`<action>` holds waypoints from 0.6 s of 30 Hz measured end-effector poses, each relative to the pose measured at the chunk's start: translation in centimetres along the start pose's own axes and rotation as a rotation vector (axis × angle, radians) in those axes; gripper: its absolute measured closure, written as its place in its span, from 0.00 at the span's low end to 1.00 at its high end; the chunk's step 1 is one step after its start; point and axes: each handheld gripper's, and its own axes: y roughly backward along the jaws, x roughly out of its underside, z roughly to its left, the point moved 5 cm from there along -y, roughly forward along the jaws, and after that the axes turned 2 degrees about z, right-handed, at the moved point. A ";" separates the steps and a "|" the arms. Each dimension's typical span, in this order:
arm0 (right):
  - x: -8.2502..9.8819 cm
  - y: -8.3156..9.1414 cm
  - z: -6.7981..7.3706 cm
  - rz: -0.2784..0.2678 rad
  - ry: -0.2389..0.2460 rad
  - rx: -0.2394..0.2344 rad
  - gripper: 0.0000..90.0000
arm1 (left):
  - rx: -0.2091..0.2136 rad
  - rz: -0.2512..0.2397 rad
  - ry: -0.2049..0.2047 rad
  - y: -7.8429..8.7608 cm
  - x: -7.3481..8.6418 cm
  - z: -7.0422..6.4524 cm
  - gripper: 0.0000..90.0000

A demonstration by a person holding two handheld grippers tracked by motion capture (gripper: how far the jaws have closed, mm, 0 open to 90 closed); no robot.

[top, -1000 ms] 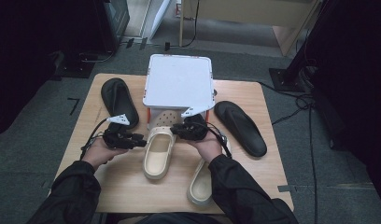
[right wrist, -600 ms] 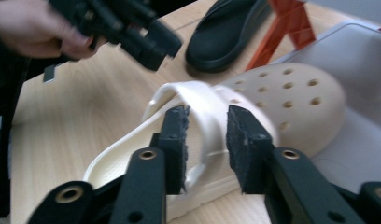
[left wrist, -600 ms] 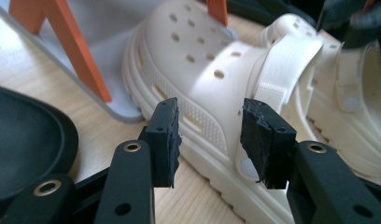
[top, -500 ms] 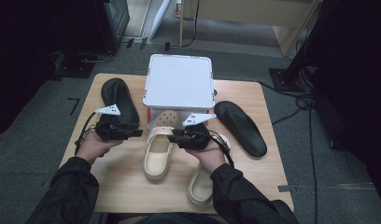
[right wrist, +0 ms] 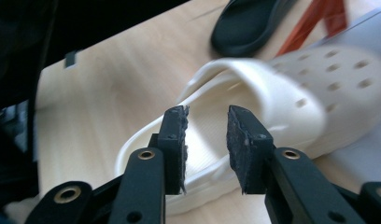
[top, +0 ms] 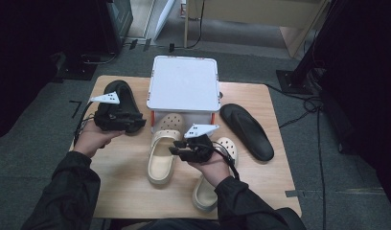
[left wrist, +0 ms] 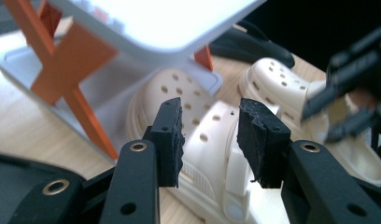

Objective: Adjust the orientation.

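A cream clog (top: 164, 154) is lying on the wooden surface (top: 121, 191), its toe under the white rack (top: 184, 88). The right gripper (top: 177, 149) is hovering just beside its strap, and the left gripper (top: 138, 125) is hanging over a black sandal (top: 118, 96). Both grippers' jaws have just been closing yet are standing apart, gripping nothing.

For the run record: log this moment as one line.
left gripper: open, jaws just closing, empty | right gripper: open, empty, over cream clog | second clog: on table

I can read no text, label, brand, number or sign on anything in these views.
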 end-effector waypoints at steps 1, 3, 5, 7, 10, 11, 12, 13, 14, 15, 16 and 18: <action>0.3 -0.1 0.4 0.009 0.003 -0.013 0.76 | 0.003 -0.001 0.001 0.0 -0.2 0.0 0.68; 1.2 -0.4 1.4 0.025 0.001 -0.038 0.76 | 0.014 -0.004 -0.010 0.2 -1.2 0.1 0.69; 1.9 -0.8 2.1 0.037 0.003 -0.051 0.76 | 0.014 -0.007 -0.012 0.1 -1.6 0.1 0.69; 2.2 -1.0 2.4 0.044 0.011 -0.053 0.76 | 0.021 -0.007 -0.017 0.0 -2.3 0.2 0.70; 3.0 -1.6 3.4 0.059 0.017 -0.070 0.77 | 0.020 -0.012 -0.034 -0.4 -3.2 0.4 0.71; 3.2 -1.7 3.8 0.060 0.017 -0.075 0.78 | 0.015 -0.013 -0.030 -0.6 -3.6 0.7 0.71; 3.3 -1.8 4.0 0.063 0.022 -0.075 0.79 | 0.014 -0.010 -0.032 -0.8 -3.7 0.8 0.72; 3.5 -1.9 4.2 0.065 0.026 -0.076 0.79 | 0.010 -0.006 -0.031 -0.9 -3.9 0.9 0.72; 3.7 -2.0 4.4 0.068 0.023 -0.078 0.80 | 0.008 -0.001 -0.036 -1.0 -4.0 1.1 0.73; 3.7 -2.0 4.4 0.068 0.023 -0.078 0.80 | 0.008 -0.001 -0.036 -1.0 -4.0 1.1 0.74; 4.0 -2.3 4.9 0.075 0.022 -0.088 0.80 | 0.011 -0.002 -0.036 -1.3 -4.1 1.3 0.74; 4.2 -2.4 5.1 0.080 0.021 -0.092 0.80 | 0.010 0.001 -0.031 -1.4 -4.1 1.5 0.74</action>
